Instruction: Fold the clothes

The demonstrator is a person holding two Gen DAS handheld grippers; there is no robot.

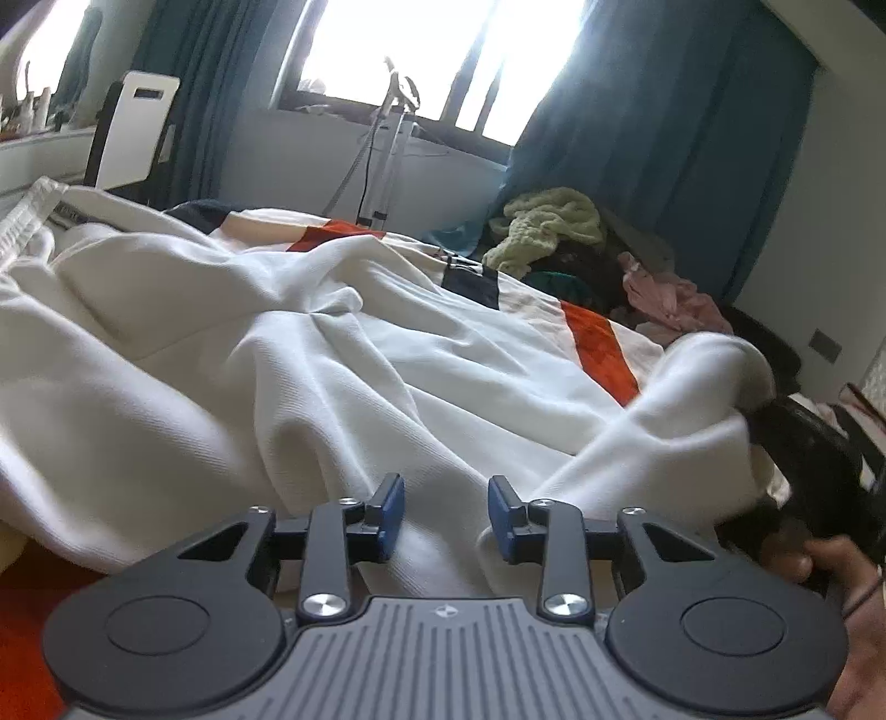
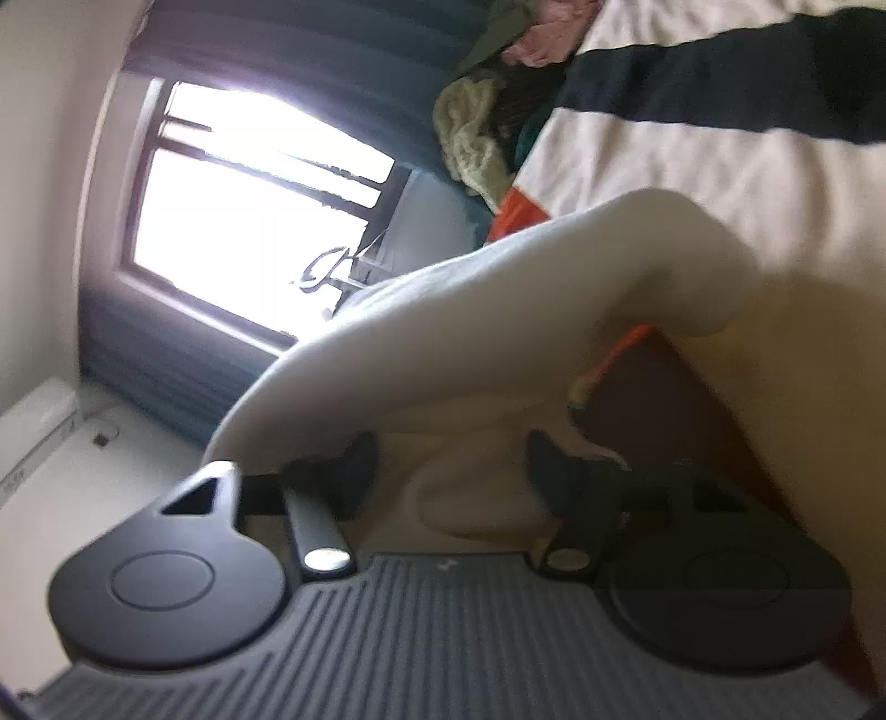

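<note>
Bedroom, striped bedspread [image 1: 595,338] under a rumpled white garment [image 1: 266,360], clothes pile [image 1: 559,227] by teal curtains [image 1: 653,138]. Your left gripper [image 1: 446,512] sits low at the garment's near edge, jaws parted, holding nothing. Your right gripper [image 2: 448,471] is blurred, white fabric bunched between its spread fingers; grip unclear.

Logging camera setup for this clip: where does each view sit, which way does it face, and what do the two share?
Left wrist: sits low on the left claw, level, looking across the white garment toward the window; its blue-padded fingers stand open, and the person's hand shows at right.
Right wrist: sits on the right claw, rolled sideways, blurred; white cloth fills the gap between its fingers.
Shared: the garment, window, striped bedding and the yellow-green knit.
</note>
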